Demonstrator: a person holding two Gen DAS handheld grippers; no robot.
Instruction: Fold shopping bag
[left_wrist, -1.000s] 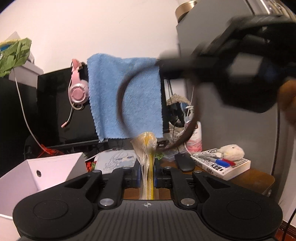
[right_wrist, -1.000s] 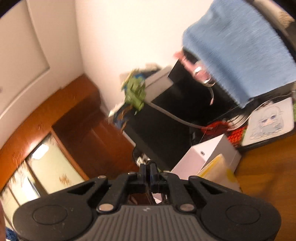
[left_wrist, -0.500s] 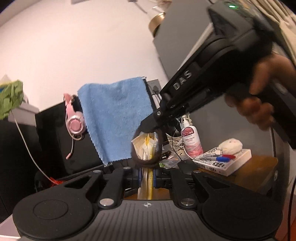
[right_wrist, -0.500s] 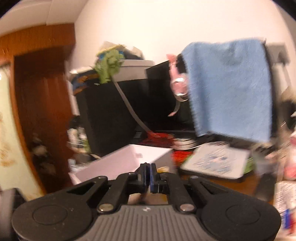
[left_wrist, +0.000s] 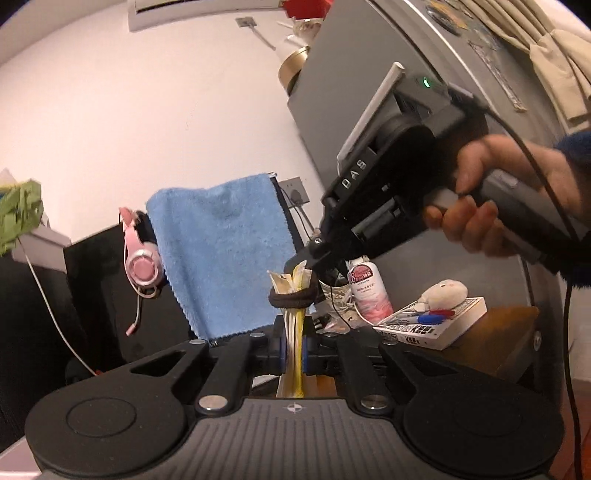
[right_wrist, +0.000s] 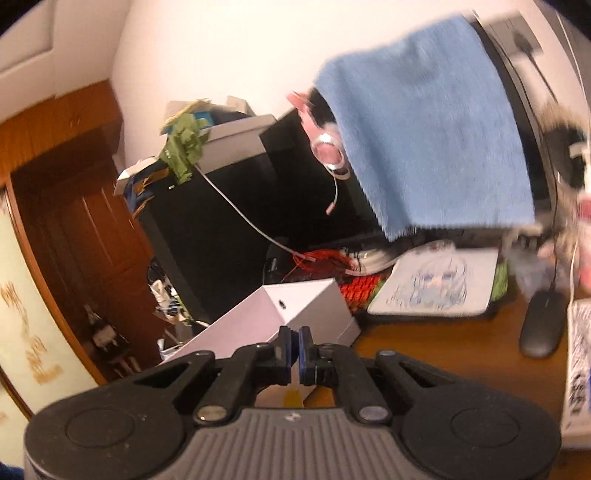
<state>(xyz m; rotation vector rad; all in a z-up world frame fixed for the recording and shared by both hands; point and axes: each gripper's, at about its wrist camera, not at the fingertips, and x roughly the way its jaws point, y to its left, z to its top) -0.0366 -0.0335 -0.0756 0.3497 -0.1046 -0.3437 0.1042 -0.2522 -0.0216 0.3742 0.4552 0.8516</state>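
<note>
You have one shopping bag (left_wrist: 293, 325), folded into a narrow yellow and clear strip, standing upright between the fingers (left_wrist: 281, 349) of your left gripper (left_wrist: 292, 349), which are clamped tight on it. One dark brown hair tie (left_wrist: 293, 298) is wrapped around the bag just above those fingers. Your right gripper (left_wrist: 314, 260) comes in from the upper right, tilted down, its tip touching the bag's top and the tie; your right hand (left_wrist: 476, 210) grips its handle. From its own camera, the right gripper's fingers (right_wrist: 283, 349) are nearly together with a thin gap; whether they hold anything, you cannot tell. Behind, one blue towel (left_wrist: 221, 251) hangs beside one pink headset (left_wrist: 142, 264); one book (left_wrist: 432, 325) lies on the table (left_wrist: 491, 332).
</note>
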